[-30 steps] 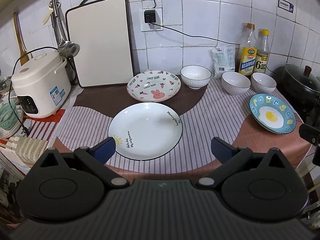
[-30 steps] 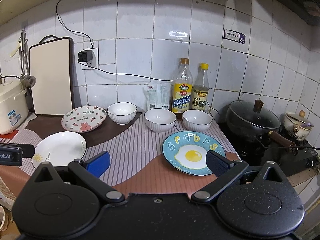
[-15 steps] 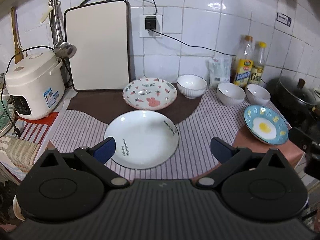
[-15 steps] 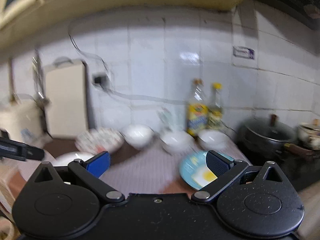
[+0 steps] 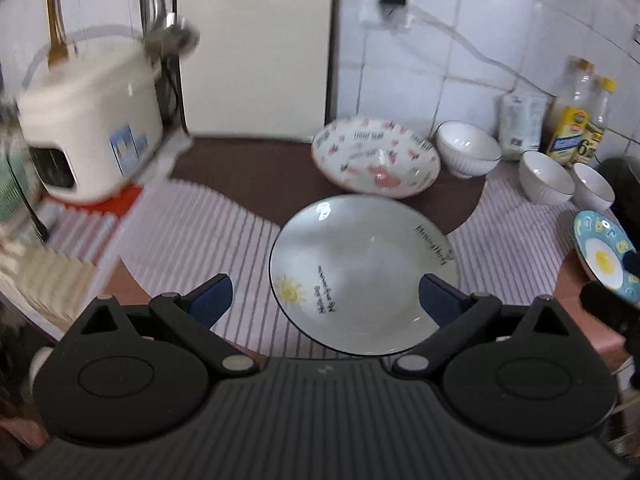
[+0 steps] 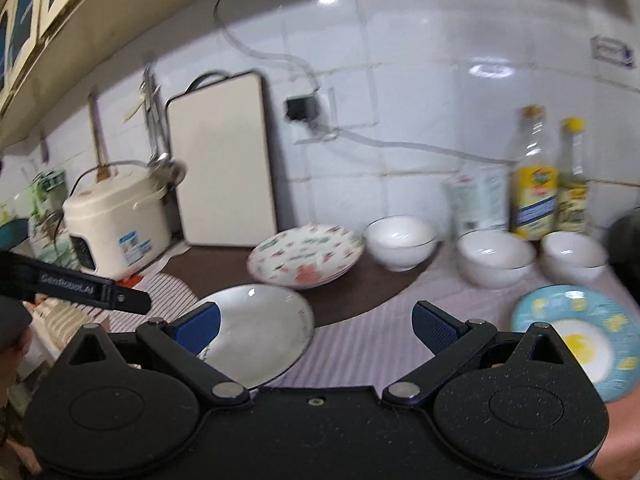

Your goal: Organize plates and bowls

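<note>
A white plate with a sun drawing (image 5: 362, 268) lies on the striped mat right before my open left gripper (image 5: 324, 296); its right finger overlaps the plate's rim. It also shows in the right wrist view (image 6: 256, 330). Behind it is a pink rabbit plate (image 5: 376, 160) (image 6: 306, 254). Three white bowls (image 5: 468, 152) (image 5: 546, 176) (image 5: 592, 186) stand along the back. A blue egg plate (image 5: 602, 254) (image 6: 580, 336) lies at the right. My right gripper (image 6: 316, 328) is open and empty above the mat, between the white and blue plates.
A white rice cooker (image 5: 90, 128) stands at the left. A cutting board (image 5: 256, 48) leans on the tiled wall. Two bottles (image 6: 534, 176) and a bag (image 6: 478, 200) stand at the back right. A dark pot (image 5: 624, 176) is at the far right.
My left gripper moved forward and left, closing in on the white sun plate. My right gripper swung left, so the white plate and rice cooker came into its view. Both stayed open.
</note>
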Motion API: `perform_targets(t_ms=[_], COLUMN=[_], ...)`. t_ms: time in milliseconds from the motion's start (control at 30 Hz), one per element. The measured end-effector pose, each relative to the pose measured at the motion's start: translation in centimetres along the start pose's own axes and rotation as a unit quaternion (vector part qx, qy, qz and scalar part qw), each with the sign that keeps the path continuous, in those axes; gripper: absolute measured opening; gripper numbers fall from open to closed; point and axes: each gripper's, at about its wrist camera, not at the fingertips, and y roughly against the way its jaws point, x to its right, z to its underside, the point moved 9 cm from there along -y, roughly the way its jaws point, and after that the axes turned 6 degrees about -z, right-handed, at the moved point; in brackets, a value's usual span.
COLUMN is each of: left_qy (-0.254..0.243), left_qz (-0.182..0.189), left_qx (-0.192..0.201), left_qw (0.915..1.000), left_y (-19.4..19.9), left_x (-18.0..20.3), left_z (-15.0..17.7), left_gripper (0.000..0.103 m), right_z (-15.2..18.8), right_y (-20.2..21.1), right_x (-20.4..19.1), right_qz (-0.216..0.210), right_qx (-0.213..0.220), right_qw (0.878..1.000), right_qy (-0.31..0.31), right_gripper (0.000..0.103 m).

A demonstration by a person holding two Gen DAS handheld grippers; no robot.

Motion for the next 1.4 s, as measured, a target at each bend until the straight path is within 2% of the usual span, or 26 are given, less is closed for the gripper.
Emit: perform_targets(t_ms=[100, 200, 333, 400, 467, 567, 700, 767, 800, 867, 900, 933, 967, 1000, 1067, 1167, 1267, 1400], left_qy=[0.022, 0.008, -0.004, -0.016, -0.019, -0.003, 0.018, 0.026, 0.036, 0.052, 0.055, 0.053, 0.049, 0.048, 0.059, 0.082, 0.076, 0.063], left_qz=[-0.013, -0.043, -0.047, -0.052, -0.053, -0.041, -0.016, -0.004, 0.005, 0.022, 0.026, 0.022, 0.019, 0.017, 0.019, 0.014, 0.002, 0.008], left_qx=[-0.011, -0.013, -0.036, -0.053, -0.067, -0.082, -0.091, -0.095, -0.101, -0.112, -0.114, -0.111, -0.109, -0.107, -0.108, -0.116, -0.116, -0.119], left_qw=[0.9996, 0.999, 0.9982, 0.9971, 0.9961, 0.9958, 0.9956, 0.9951, 0.9943, 0.9921, 0.9917, 0.9921, 0.9927, 0.993, 0.9922, 0.9898, 0.9903, 0.9909], left_y=[-3.0, -5.7, -8.9, -10.1, -11.1, -11.9, -12.4, -12.5, -12.5, -12.6, -12.6, -12.6, -12.6, -12.6, -12.6, -12.8, -12.7, -11.9], left_x=[-1.6, -2.5, -3.2, -3.3, -3.4, -3.5, -3.6, -3.4, -3.3, -2.9, -2.7, -2.6, -2.4, -2.4, -2.6, -2.6, -2.2, -1.5], left_z=[0.5, 1.2, 2.2, 2.6, 3.1, 3.5, 3.5, 3.6, 3.6, 3.6, 3.6, 3.6, 3.6, 3.6, 3.6, 3.7, 3.6, 3.4], left_gripper=[0.1, 0.1, 0.097, 0.084, 0.078, 0.065, 0.048, 0.04, 0.031, 0.023, 0.021, 0.021, 0.021, 0.021, 0.021, 0.022, 0.023, 0.023], right_z=[1.5, 2.9, 5.2, 6.1, 6.7, 6.8, 7.0, 7.1, 7.1, 7.3, 7.3, 7.4, 7.5, 7.6, 7.7, 7.6, 7.4, 6.9], right_y=[-3.4, -6.3, -10.2, -11.4, -12.2, -12.6, -13.4, -13.6, -13.8, -14.3, -14.5, -14.6, -14.9, -15.1, -15.1, -15.1, -15.2, -14.6], right_x=[-0.8, -1.1, -1.4, -1.6, -1.7, -1.9, -1.7, -1.4, -1.3, -1.0, -0.8, -0.7, -0.6, -0.4, -0.6, -0.4, -0.5, -0.3], right_qz=[-0.018, -0.031, -0.047, -0.053, -0.059, -0.072, -0.069, -0.072, -0.08, -0.097, -0.102, -0.103, -0.098, -0.078, -0.074, -0.076, -0.075, -0.062], right_qx=[-0.014, -0.031, -0.065, -0.08, -0.084, -0.073, -0.084, -0.092, -0.102, -0.12, -0.122, -0.125, -0.131, -0.138, -0.139, -0.143, -0.148, -0.145], right_qw=[1.0, 0.999, 0.997, 0.995, 0.994, 0.994, 0.993, 0.991, 0.989, 0.983, 0.98, 0.98, 0.979, 0.981, 0.983, 0.981, 0.981, 0.983], right_qy=[0.004, -0.006, -0.024, -0.028, -0.034, -0.046, -0.047, -0.059, -0.07, -0.101, -0.115, -0.12, -0.119, -0.111, -0.097, -0.108, -0.105, -0.092], right_gripper=[0.103, 0.099, 0.091, 0.09, 0.09, 0.09, 0.086, 0.08, 0.073, 0.062, 0.053, 0.041, 0.035, 0.022, 0.022, 0.023, 0.022, 0.022])
